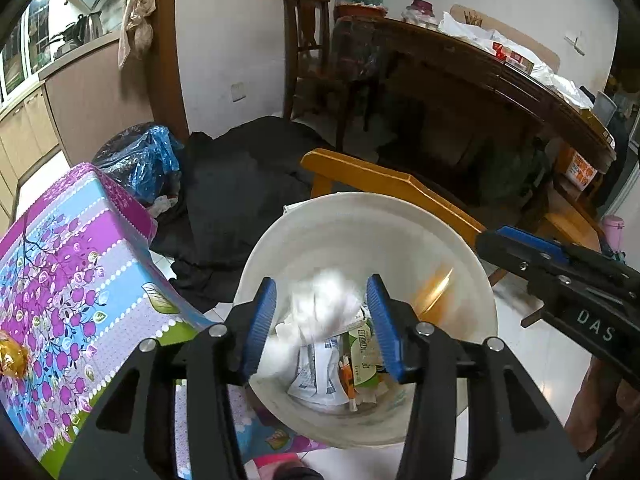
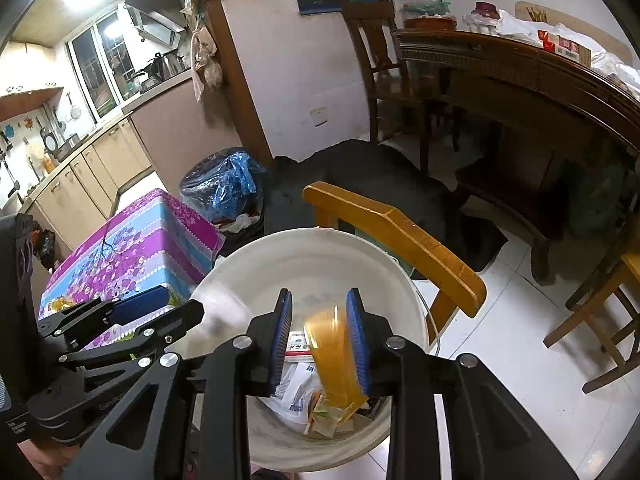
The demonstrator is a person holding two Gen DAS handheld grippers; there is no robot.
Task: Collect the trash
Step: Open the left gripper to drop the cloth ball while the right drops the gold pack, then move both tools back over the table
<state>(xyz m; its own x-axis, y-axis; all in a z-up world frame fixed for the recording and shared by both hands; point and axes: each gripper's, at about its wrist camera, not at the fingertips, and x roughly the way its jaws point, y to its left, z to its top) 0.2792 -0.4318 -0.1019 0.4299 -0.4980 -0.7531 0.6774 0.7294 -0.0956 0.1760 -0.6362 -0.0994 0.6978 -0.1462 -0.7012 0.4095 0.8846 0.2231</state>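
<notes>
While both grippers hang over the white bucket (image 1: 460, 240), the left gripper (image 1: 322, 322) stands released around soft, light tissue (image 1: 320, 308); the right gripper (image 2: 320, 344), barely parted, lets a crinkly, slippery yellow wrapper (image 2: 334, 356) fall.

One white bucket (image 1: 472, 276), two tongs (image 1: 322, 320)

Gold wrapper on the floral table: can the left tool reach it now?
Probably yes. The gold wrapper lies uncovered on the floral table, left of the left tool, nothing between. The tool is open over the white bucket, a blurred white tissue between its jaws.
</notes>
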